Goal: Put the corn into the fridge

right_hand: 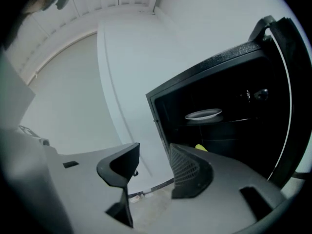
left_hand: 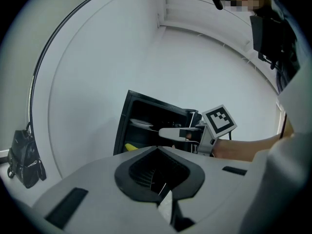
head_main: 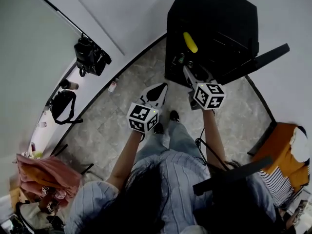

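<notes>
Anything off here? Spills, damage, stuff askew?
Nothing stands out. The corn lies inside the open fridge, and a plate sits level on the shelf above it. No spill or damage shows. The right gripper is open and empty; the left gripper is shut on nothing.

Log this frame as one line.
corn: in open fridge | right gripper: fingers apart, empty | left gripper: fingers together, empty
</notes>
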Motion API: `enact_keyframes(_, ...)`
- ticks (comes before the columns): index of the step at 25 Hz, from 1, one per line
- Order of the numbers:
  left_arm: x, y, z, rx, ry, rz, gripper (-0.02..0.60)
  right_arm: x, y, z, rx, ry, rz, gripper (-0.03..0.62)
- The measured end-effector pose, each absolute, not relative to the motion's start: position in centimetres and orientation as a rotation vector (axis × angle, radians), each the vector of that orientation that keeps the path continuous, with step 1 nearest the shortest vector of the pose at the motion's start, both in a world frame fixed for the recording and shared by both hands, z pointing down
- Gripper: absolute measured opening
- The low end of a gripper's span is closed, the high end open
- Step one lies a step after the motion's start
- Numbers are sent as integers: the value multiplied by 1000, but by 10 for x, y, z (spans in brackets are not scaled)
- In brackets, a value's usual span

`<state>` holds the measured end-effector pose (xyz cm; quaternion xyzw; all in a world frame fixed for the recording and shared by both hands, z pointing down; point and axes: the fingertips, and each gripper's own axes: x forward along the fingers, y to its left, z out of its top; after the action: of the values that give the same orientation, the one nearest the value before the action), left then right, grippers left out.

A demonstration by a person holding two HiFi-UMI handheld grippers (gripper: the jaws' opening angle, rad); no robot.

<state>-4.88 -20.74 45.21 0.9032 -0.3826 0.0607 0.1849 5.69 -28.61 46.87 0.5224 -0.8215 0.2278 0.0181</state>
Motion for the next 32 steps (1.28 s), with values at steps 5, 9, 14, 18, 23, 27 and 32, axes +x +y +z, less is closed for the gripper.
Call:
enact_keyframes(5,-60,-183,438,2563,-1067,132,6,38,-241,450,1636,-2591,732,166)
enact_keyframes(9,-70,-165,430,2580,-1049,113,6,23,-208,438,1651,-2617,758,141)
enact_keyframes(14,-80,-142,427,2601,-1000,110,6,6,-170,431,1684,-2637,811,123)
enact_keyframes(18,-78,-120,432,2651,-912,144,6,-4,-143,430,1714,-2631,834,120)
enact_keyframes(23,-77,-99,443,2625,-831,147,6,-10,-113,437,1724,-2594,851,114)
enact_keyframes(27,-73,-84,443,2600,-774,122,6,-10,-94,434,1703,-2619,874,109)
enact_keyframes(32,-66,-75,435,2608,-781,120,6,-2,-81,429,1683,-2642,899,107)
